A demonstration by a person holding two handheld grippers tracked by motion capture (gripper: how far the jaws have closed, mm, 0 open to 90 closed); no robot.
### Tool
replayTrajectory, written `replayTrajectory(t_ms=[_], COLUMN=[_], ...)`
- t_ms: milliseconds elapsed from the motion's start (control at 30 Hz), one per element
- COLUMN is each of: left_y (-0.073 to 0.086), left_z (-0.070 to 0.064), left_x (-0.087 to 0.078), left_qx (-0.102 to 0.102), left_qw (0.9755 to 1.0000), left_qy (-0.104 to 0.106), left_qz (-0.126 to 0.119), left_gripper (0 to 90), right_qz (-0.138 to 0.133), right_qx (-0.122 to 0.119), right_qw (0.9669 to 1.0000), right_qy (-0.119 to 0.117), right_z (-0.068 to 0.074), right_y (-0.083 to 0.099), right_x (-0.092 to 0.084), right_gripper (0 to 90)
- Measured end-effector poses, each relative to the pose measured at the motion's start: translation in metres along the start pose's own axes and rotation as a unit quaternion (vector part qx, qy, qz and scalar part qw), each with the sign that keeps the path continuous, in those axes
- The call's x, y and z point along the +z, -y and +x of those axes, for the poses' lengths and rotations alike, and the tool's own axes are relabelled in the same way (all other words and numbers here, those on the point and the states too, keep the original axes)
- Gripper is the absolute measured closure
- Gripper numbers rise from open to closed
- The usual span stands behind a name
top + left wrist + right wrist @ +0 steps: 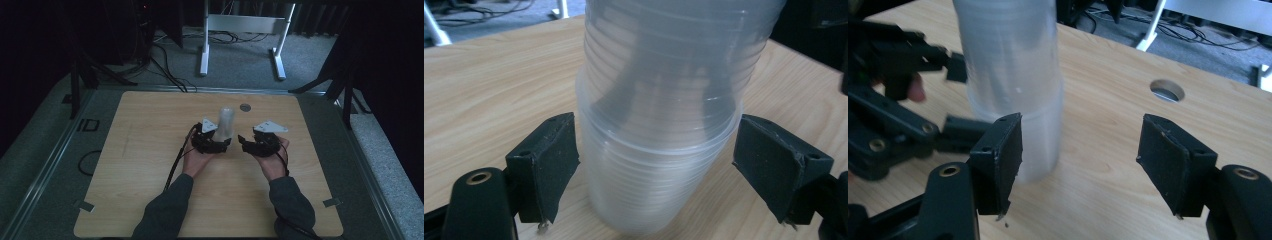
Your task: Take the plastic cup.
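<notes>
Left gripper [656, 165]: its jaws stand apart on either side of the lower cup; the left pad sits right at the cup's wall, while a small gap shows at the right pad, so nothing is clamped.
Right gripper [1080, 165]: jaws spread wide with bare wood between them, holding nothing; its left pad is just in front of the stack's base.
Stack of clear plastic cups [227, 122]: standing on the table near the middle, between the two grippers and closer to the left one; in the left gripper view the upper cups lean slightly out of the lowest cup.
Hands: the left hand [196, 159] and the right hand [272, 161] each carry a gripper, sleeves coming in from the near edge.
Wooden table [150, 165]: light grain, with a round hole [1167, 90] beyond the stack.
Beyond the table: white frame legs [240, 35] and cables on grey floor.
</notes>
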State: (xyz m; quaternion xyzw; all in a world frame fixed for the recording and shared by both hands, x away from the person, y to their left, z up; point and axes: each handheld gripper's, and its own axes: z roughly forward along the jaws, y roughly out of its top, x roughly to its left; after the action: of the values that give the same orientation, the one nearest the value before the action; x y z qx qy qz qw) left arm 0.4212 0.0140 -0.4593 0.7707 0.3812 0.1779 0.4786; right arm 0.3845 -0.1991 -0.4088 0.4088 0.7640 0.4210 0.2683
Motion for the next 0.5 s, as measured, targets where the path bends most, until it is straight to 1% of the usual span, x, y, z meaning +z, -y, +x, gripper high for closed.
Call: replayTrajectory(t_ms=[33,67,133,233,267,333,433,500], left_y=[0.001,0.001,0.001,0.001,0.001,0.001,0.001,0.001], left_z=[0.001,0.0,0.001,0.001,0.001,0.0,0.0,0.0], left_x=[0.001,0.001,0.001,0.001,0.001,0.002,0.002,0.002], left_qx=[-0.003,0.0,0.0,0.004,0.005,0.005,0.003,0.003], left_qw=[1.0,1.0,1.0,1.0,1.0,1.0,1.0,1.0], left_qy=[0.004,0.0,0.003,0.001,0.0,0.0,0.001,0.001], left_qz=[-0.003,-0.001,-0.001,0.001,0.001,0.0,0.0,-0.001], left_gripper=[18.5,19.9,21.0,21.4,22.0,22.2,22.3,22.4], right_qz=[-0.001,-0.002,-0.005,-0.008,-0.011,-0.017,-0.022,-0.028], right_qx=[-0.002,-0.005,-0.007,-0.008,-0.009,-0.003,0.002,0.008], right_qw=[1.0,1.0,1.0,0.9999,0.9999,0.9997,0.9995,0.999], right_qy=[-0.001,-0.003,-0.005,-0.006,-0.009,-0.018,-0.022,-0.033], right_z=[0.001,0.002,0.004,0.004,0.005,0.005,0.005,0.006], right_y=[-0.002,-0.006,-0.01,-0.012,-0.016,-0.018,-0.021,-0.025], right_x=[0.001,0.004,0.005,0.006,0.007,0.008,0.009,0.011], right_gripper=[34.2,34.3,34.2,34.2,34.1,34.1,34.2,35.1])
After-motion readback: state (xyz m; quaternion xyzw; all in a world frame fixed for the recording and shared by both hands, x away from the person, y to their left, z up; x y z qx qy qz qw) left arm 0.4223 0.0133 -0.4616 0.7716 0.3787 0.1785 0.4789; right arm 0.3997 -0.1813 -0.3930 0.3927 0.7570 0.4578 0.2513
